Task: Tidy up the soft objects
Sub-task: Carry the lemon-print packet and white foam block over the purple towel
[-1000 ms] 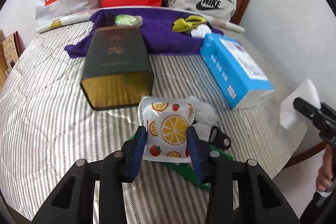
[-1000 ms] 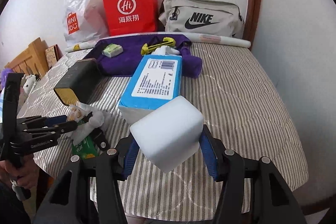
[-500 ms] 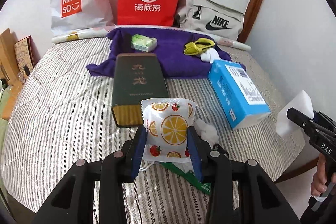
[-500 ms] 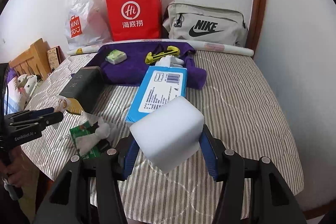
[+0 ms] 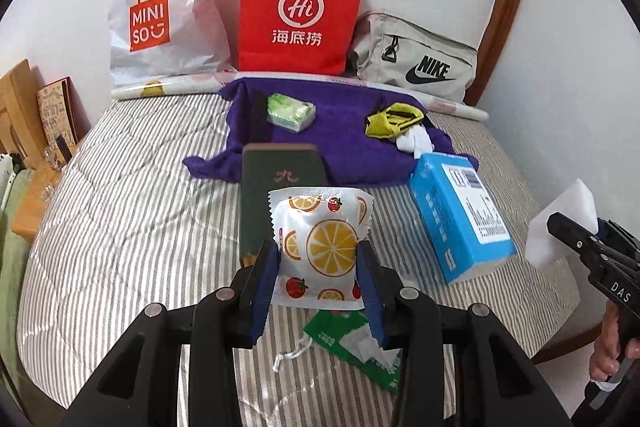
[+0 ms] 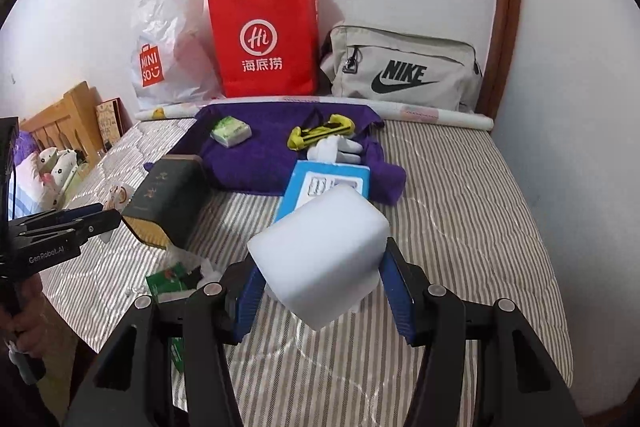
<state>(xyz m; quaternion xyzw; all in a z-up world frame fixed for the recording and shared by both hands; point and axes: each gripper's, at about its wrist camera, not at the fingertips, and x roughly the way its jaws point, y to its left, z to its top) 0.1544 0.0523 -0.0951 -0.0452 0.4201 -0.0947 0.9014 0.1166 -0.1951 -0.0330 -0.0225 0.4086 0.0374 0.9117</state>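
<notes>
My left gripper (image 5: 318, 263) is shut on a white pouch printed with oranges and strawberries (image 5: 320, 247) and holds it above the striped bed (image 5: 120, 227). My right gripper (image 6: 320, 279) is shut on a white foam block (image 6: 320, 255), also held above the bed; it shows at the right edge of the left wrist view (image 5: 560, 223). A purple towel (image 5: 340, 147) lies at the back with a green tissue pack (image 5: 290, 111), a yellow-black item (image 5: 390, 121) and a white cloth (image 5: 414, 143) on it.
A dark green box (image 5: 276, 187) and a blue box (image 5: 460, 215) lie mid-bed. A green torn wrapper (image 5: 356, 347) lies near the front edge. A Miniso bag (image 5: 160, 7), a red paper bag (image 5: 300, 15) and a Nike bag (image 5: 416, 63) stand against the wall.
Both grippers have risen and drawn back from the bed, each still holding its object. More of the bags and wall now shows.
</notes>
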